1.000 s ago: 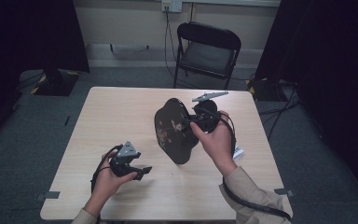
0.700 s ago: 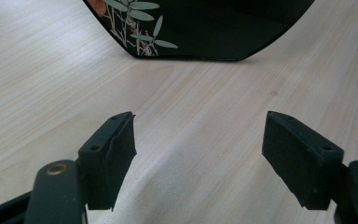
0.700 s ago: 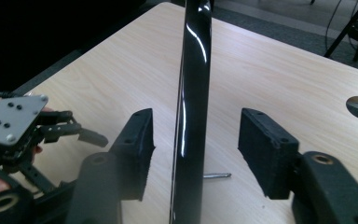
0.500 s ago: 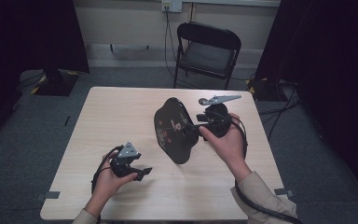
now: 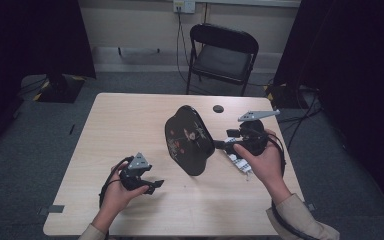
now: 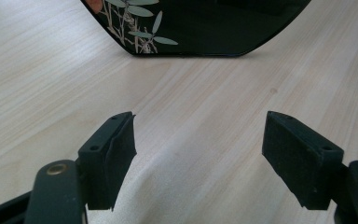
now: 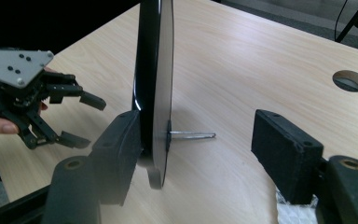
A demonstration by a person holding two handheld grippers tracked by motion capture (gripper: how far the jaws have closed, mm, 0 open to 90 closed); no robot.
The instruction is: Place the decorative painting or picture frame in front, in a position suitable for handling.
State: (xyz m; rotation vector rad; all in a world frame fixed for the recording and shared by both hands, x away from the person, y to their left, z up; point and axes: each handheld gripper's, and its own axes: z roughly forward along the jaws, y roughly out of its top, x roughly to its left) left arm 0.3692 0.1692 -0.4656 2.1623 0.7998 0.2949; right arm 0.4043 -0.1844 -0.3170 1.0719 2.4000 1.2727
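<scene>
A black lacquer plate (image 5: 187, 140) painted with flowers and leaves stands upright on edge at the table's middle. A thin metal prop (image 7: 191, 135) sticks out behind it. My right gripper (image 5: 225, 139) sits just right of the plate. Its jaws have just been opening and now stand wide, with no pad pressing on anything. In the right gripper view (image 7: 198, 140) the plate (image 7: 154, 70) is edge-on, just ahead of the left jaw. My left gripper (image 5: 152, 185) rests open near the front left. Its own view (image 6: 198, 158) looks at the plate's lower rim (image 6: 205, 28).
The wooden table (image 5: 130, 125) has a round cable hole (image 5: 218, 108) behind the plate. A small white crumpled piece (image 5: 237, 161) lies under the right hand. A black folding chair (image 5: 222, 50) stands beyond the far edge. Dark curtains hang at both sides.
The right gripper has let go of the plate's rim, opened, and drawn away to the right. The plate stays upright. The left hand has kept still.
</scene>
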